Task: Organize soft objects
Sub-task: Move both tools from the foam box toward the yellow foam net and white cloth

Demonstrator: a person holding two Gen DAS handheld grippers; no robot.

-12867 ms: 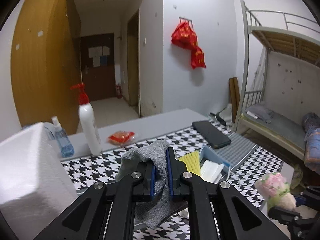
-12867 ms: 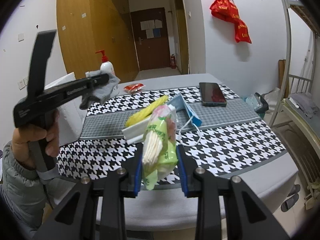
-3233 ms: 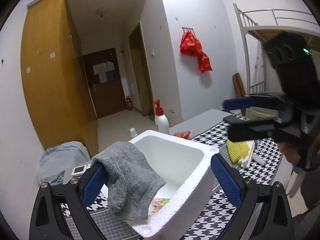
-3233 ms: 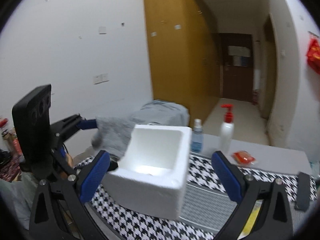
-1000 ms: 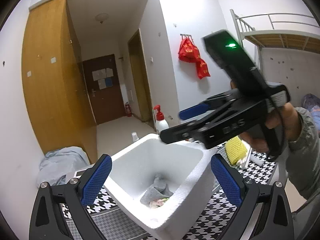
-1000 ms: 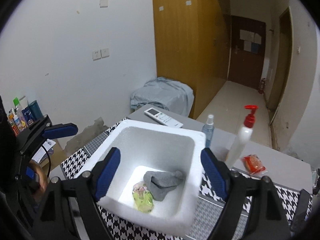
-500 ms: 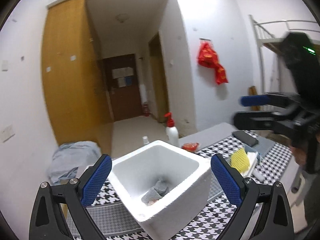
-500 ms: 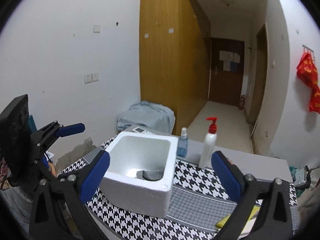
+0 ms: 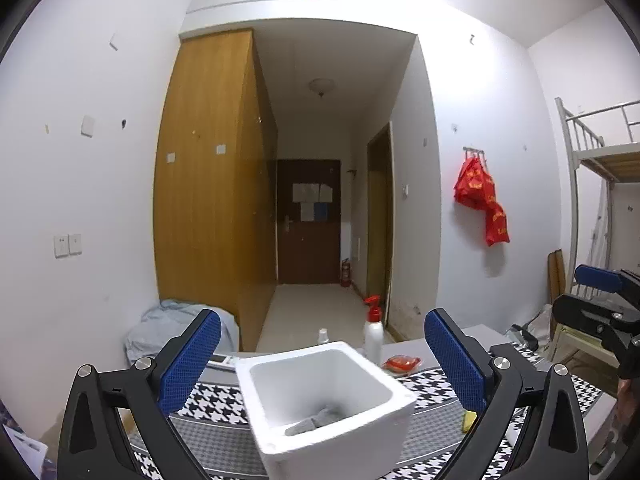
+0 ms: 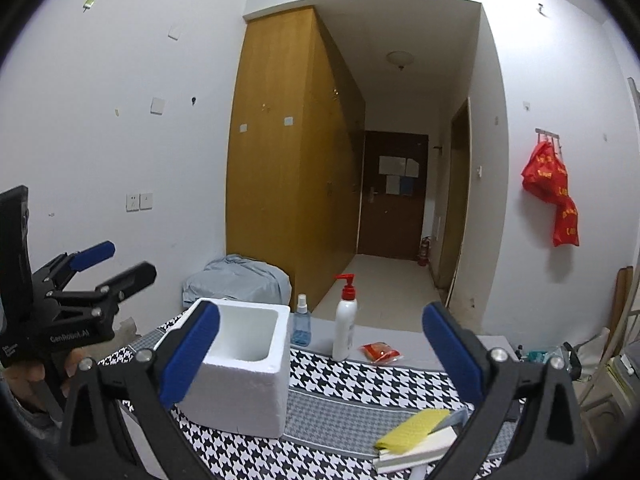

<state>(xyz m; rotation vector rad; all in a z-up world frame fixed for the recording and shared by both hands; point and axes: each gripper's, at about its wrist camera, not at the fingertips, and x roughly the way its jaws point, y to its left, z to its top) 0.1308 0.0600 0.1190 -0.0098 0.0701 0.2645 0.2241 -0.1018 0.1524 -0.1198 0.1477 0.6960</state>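
Both grippers now sit farther back from the white foam box [image 9: 324, 404] than a second ago, and the gray cloth [image 9: 320, 420] lies at its bottom. Left gripper [image 9: 320, 364] and right gripper [image 10: 320, 354] stand wide apart, holding nothing. Right of the box lies a yellow sponge [image 10: 414, 428]; behind it stands a red-capped pump bottle [image 10: 346, 322].

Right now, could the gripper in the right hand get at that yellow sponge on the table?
Probably yes. The right gripper stands wide open with nothing between its fingers, and the yellow sponge lies on top of the white tray, uncovered. The foam box sits off to the left, out of the way.
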